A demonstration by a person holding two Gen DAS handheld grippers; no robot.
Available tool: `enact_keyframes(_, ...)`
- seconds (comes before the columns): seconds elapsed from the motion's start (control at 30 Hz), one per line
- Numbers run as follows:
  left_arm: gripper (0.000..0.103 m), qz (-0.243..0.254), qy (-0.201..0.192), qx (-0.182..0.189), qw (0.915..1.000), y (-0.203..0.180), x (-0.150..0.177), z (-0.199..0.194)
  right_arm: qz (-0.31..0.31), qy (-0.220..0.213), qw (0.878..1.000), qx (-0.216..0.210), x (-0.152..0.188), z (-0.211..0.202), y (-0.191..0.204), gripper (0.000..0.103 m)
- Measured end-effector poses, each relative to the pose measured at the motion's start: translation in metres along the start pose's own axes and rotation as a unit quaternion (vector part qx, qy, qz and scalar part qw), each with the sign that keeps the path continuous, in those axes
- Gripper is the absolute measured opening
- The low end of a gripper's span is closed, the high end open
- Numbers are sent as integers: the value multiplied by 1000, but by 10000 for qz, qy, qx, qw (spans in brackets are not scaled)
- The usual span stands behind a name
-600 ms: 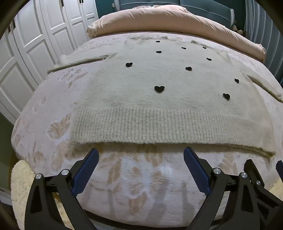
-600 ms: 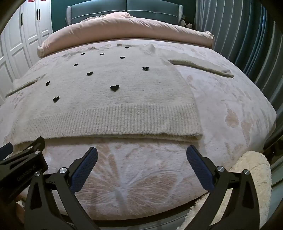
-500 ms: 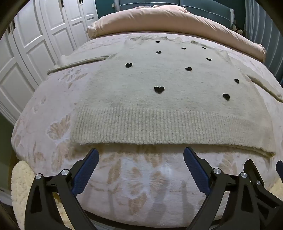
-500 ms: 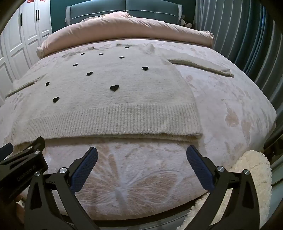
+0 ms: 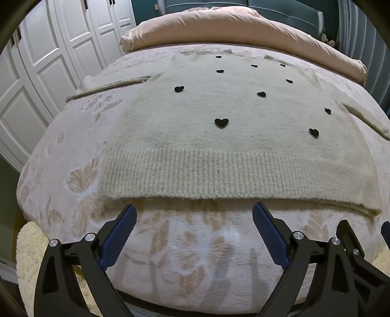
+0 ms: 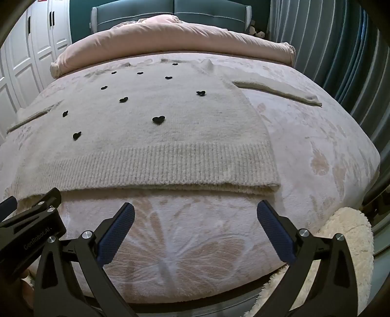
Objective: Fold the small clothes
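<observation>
Spread flat on the bed (image 5: 61,156) lay a cream knitted sweater (image 5: 219,136) dotted with small black hearts (image 5: 221,122), its front facing up. Its ribbed hem (image 5: 231,175) ran across the near edge of the mattress, closest to both cameras, and its two sleeves (image 6: 277,94) stretched out to either side. The bed's cover was pale pink plush with a faint flower pattern. A rolled pink duvet (image 5: 243,26) sat at the far end, against a teal headboard (image 6: 170,12).

The left gripper (image 5: 194,214) hovered just short of the hem, toward the sweater's left half, its blue-padded fingers (image 5: 119,234) spread wide and holding nothing. The right gripper (image 6: 195,214) sat level with it, near the hem's right half, its fingers (image 6: 274,231) likewise apart and empty. Neither gripper touched the sweater. Each one's black frame showed at the edge of the other's view.

White panelled wardrobe doors (image 5: 48,61) stood to the left of the bed, and blue-grey curtains (image 6: 341,61) hung to the right. A fluffy cream rug (image 6: 348,243) lay on the floor below the bed's near corners.
</observation>
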State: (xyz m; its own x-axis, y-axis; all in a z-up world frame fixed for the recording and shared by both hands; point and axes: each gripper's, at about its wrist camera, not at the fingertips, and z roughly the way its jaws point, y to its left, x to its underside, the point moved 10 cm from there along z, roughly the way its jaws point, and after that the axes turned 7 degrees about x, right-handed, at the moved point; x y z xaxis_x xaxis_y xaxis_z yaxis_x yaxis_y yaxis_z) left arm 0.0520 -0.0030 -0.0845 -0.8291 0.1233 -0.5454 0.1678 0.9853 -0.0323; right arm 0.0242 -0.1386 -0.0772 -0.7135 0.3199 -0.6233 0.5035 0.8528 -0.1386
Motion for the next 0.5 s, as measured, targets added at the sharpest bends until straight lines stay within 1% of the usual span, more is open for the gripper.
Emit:
enact_keyframes(0.17,93,-12,27,28,10000,8,-4,0,0,-7,10000,15,0,0,2,98)
enact_keyframes(0.5,93,-10,17,0,10000,9,-8,1,-47,14,10000,23,-6,1,6,98)
